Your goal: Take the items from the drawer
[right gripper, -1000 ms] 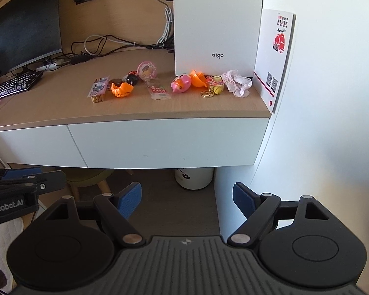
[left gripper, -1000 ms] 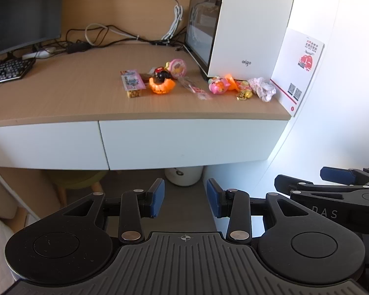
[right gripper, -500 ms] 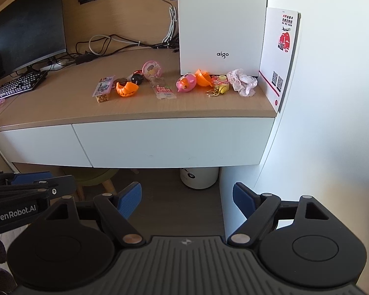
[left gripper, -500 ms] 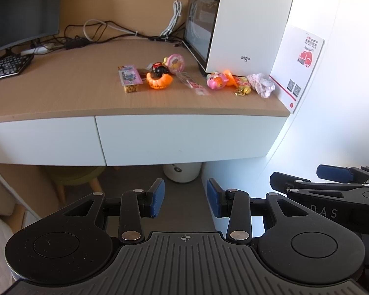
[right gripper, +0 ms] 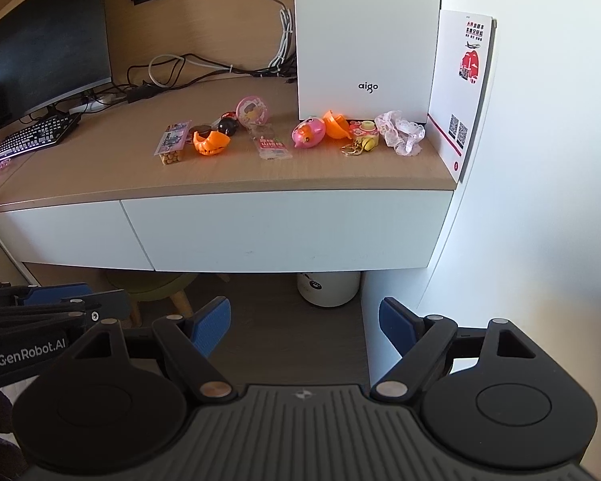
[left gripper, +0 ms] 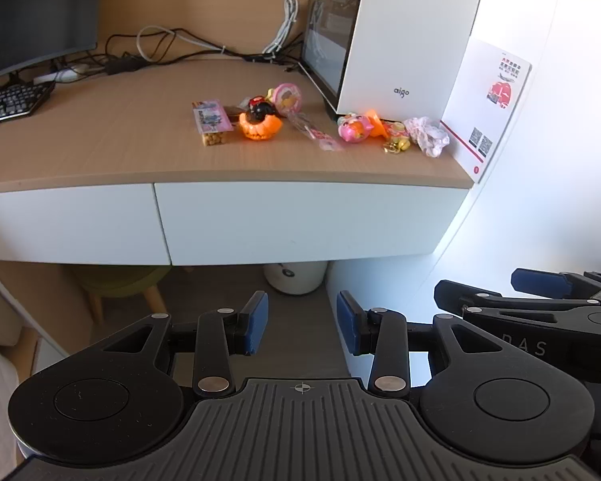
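Observation:
A white drawer front sits closed under the wooden desk top, with a narrower one to its left. On the desk lie several small items: a snack packet, an orange toy, a pink pig toy, a keychain and a crumpled white wrapper. My left gripper hovers open and empty, well back from the drawers. My right gripper is open wider, also empty and below desk height.
A white computer case stands at the desk's back right beside a leaning card. A monitor, keyboard and cables fill the left. Under the desk are a white bin and a stool. A white wall closes the right.
Both grippers have drawn back slightly and risen, so the desk and drawers appear a little lower and farther. Their jaws have not changed.

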Available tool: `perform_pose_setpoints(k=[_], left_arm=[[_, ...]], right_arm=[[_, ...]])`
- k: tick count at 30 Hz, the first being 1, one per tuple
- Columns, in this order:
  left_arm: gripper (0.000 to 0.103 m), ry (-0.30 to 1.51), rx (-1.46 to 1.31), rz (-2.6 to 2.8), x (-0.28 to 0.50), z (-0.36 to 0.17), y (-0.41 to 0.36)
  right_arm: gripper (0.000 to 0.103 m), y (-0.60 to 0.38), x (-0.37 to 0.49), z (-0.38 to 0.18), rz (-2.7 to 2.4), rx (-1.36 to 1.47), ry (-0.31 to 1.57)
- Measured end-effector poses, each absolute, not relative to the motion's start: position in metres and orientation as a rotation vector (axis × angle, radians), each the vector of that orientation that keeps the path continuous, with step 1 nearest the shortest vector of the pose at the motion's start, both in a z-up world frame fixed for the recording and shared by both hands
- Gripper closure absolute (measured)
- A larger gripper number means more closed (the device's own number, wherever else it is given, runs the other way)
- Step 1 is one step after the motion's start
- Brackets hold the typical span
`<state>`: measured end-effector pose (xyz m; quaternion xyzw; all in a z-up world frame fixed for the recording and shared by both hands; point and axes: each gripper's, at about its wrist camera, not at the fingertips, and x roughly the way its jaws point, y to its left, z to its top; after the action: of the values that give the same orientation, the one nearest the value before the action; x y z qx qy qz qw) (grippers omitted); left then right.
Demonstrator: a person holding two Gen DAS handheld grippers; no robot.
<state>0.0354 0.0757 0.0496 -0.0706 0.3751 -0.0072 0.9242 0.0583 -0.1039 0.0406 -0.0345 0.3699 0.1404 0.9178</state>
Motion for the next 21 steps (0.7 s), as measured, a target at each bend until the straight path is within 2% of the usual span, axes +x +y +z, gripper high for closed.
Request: perform_pose_setpoints(k=[21], left_arm=[[0.061, 0.769, -0.149, -0.018, 0.0350, 0.0491, 0.0732]], right_arm=[[0.021, -0.1057, 0.0574, 0.0397, 0.277, -0.053, 0.769]])
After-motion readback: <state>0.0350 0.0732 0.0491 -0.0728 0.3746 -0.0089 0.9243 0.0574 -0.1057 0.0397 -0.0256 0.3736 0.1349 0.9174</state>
